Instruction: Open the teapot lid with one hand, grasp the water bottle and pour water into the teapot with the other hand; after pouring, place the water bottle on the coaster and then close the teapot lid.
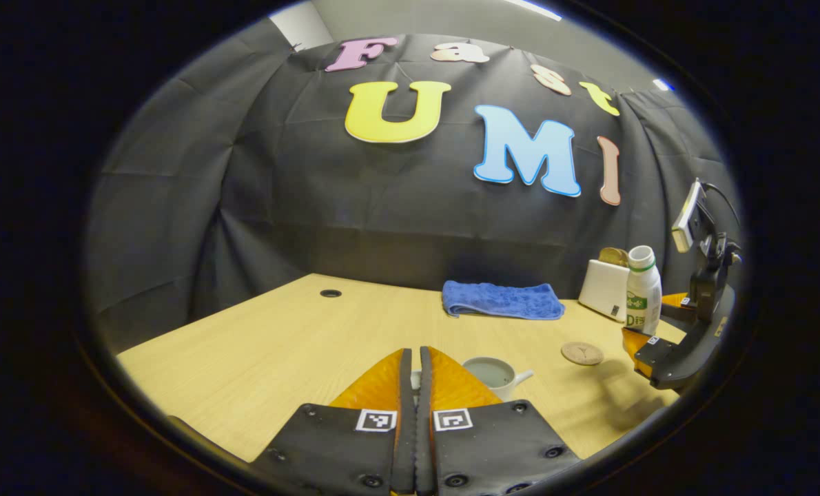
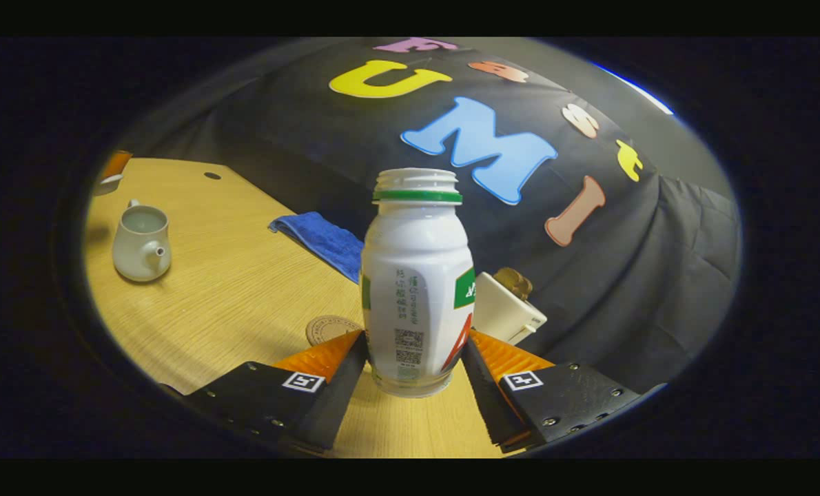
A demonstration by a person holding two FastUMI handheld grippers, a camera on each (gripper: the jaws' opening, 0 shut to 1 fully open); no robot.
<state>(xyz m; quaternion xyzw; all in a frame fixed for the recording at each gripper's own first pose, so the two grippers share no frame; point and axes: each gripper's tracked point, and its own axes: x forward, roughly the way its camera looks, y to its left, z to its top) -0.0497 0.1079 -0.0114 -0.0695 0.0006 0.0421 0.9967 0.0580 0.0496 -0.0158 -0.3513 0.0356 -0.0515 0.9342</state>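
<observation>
White plastic water bottle (image 2: 415, 289) upright between the right gripper (image 2: 415, 358) fingers; teapot (image 2: 141, 242) open, lid off.

The right gripper's fingers flank the bottle low on its body, at or near contact; firm clamping cannot be confirmed. Bottle's long axis vertical, cap off. The teapot sits well to the gripper's left across the wooden table (image 2: 244, 289), the coaster (image 2: 331, 328) just beside the bottle. The left gripper (image 1: 415, 372) is pressed closed, presumably on the lid, just above the teapot (image 1: 496, 375).
</observation>
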